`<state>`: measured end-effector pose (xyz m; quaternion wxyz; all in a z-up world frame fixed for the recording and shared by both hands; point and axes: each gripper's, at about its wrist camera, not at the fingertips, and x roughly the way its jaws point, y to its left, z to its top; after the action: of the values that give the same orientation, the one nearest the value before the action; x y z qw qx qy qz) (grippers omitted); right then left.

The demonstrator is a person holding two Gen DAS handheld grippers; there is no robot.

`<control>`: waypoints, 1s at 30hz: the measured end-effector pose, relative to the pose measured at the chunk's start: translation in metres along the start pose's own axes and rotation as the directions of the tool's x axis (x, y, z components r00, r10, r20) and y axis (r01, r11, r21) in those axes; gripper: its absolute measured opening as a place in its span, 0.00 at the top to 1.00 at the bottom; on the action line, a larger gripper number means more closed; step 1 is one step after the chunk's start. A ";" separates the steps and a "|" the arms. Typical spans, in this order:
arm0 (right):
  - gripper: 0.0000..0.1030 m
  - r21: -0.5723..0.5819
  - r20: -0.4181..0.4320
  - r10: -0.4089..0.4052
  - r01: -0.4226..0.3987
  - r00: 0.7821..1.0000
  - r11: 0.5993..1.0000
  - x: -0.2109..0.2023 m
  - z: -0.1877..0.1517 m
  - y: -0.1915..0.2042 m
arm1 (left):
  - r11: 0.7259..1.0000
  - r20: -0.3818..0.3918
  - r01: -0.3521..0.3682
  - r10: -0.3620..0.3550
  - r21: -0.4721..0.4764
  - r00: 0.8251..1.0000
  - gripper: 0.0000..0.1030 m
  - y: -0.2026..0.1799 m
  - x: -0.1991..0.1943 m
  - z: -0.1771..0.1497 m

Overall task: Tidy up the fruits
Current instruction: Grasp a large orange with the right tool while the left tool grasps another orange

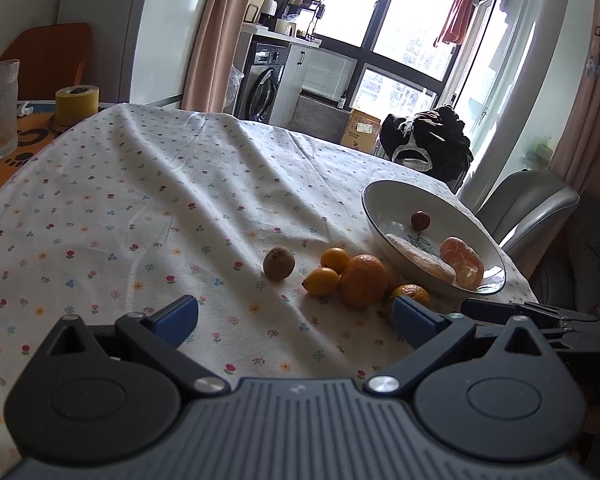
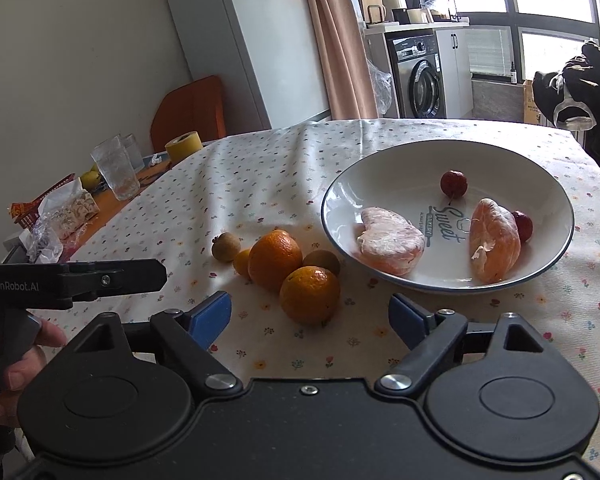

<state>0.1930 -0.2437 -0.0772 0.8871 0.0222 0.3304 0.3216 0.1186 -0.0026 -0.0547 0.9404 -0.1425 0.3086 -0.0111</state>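
Both your grippers are empty, jaws spread wide. Right gripper [image 2: 310,316] hovers low over the floral tablecloth [image 2: 260,168], and the near small orange [image 2: 309,295] sits just ahead of it, roughly centred between the blue pads [image 2: 212,314]. Behind that one, further out from the fingers: the big orange [image 2: 275,261], touching or nearly touching it, with a small yellow citrus [image 2: 242,263] at its left, a brown kiwi-like fruit [image 2: 226,246] beyond, and another brownish round fruit [image 2: 321,262] to the right.

The white bowl [image 2: 384,160] lies ahead and to the right of your right gripper. It already holds a wrapped pale fruit piece [image 2: 390,246], a peeled orange [image 2: 494,242] and two small red fruits [image 2: 453,183]; the second is half hidden behind the peeled orange.

Left gripper [image 1: 294,322] also points at the pile, which lies ahead and slightly right of it, kiwi [image 1: 279,263] leftmost. Its body shows at the left edge of the right view, your hand [image 2: 18,364] on the trigger.

Step, as I judge it: mid-task, reaching for the next loose fruit, five-ish left on the cloth. Next move likely: push the right gripper forward a little so the pads straddle the near orange at its widest part, close gently, lift clear of the big orange, carry right into the bowl. Watch for rolling: nudging the neighbours may scatter the pile.
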 end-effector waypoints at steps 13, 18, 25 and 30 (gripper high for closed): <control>0.25 -0.022 -0.039 -0.006 0.005 0.999 1.000 0.032 0.005 0.005 | 1.000 0.042 -0.010 0.010 0.014 0.999 0.08 0.001 0.009 0.000; 0.59 -0.071 -0.053 -0.018 0.014 0.998 0.997 0.037 0.005 0.009 | 1.000 0.037 -0.004 0.004 0.005 0.999 0.21 -0.002 0.016 0.002; 0.65 -0.056 -0.063 0.017 -0.020 0.998 0.998 0.032 0.008 0.002 | 1.000 0.031 0.000 0.000 0.016 1.000 0.36 -0.013 0.022 0.005; 0.65 -0.035 -0.037 0.046 -0.048 0.998 0.998 0.020 0.010 -0.002 | 1.000 0.031 0.002 -0.003 0.026 1.000 0.44 -0.021 0.023 0.007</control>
<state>0.2117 -0.2319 -0.0813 0.8734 0.0080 0.3399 0.3487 0.1425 -0.0236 -0.0571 0.9469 -0.1307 0.2935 -0.0142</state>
